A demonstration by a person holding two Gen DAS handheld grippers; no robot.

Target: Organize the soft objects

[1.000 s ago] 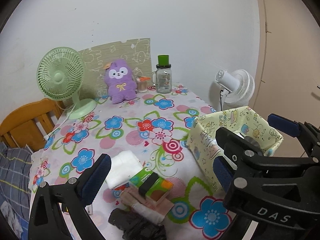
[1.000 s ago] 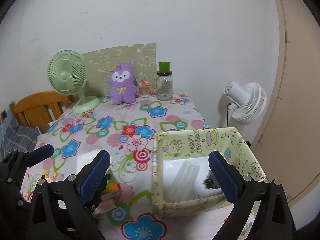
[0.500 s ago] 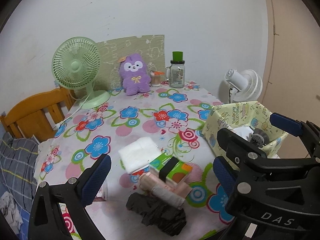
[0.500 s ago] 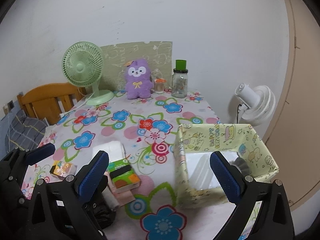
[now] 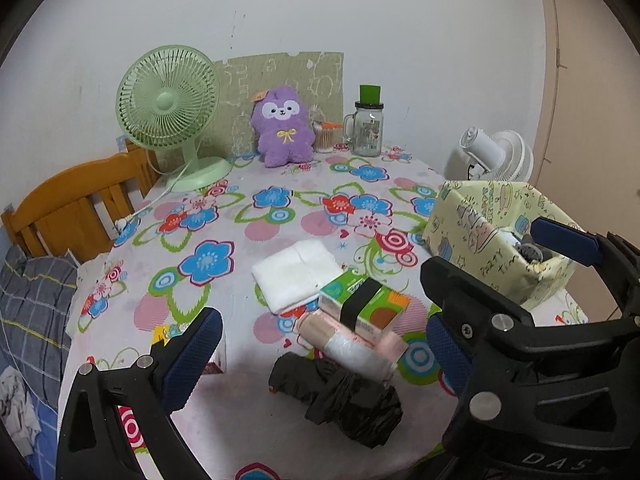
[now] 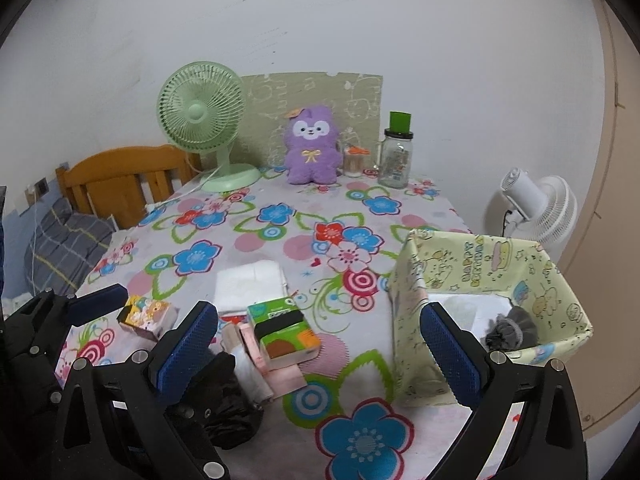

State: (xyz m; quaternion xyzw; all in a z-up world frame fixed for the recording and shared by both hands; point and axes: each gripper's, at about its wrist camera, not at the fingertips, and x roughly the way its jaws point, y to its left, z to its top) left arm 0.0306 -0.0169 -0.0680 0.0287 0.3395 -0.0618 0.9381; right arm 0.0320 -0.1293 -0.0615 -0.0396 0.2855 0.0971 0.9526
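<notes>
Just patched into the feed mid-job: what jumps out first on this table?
The loud flower-print tablecloth grabs the eye, with a purple plush toy sitting upright at the far edge between a green desk fan and a glass jar. Near the camera lies a heap of tissue packs and a black bag, and a yellow cartoon-print box stands open to its right.

I'm working in a home bedroom, by the look of it. A wooden bed frame (image 6: pixel 120 176) with a plaid pillow (image 6: pixel 60 240) sits beside a table under a flowered cloth (image 6: pixel 280 220). A purple plush toy (image 6: pixel 312 146) and green desk fan (image 6: pixel 200 116) stand on it.
</notes>
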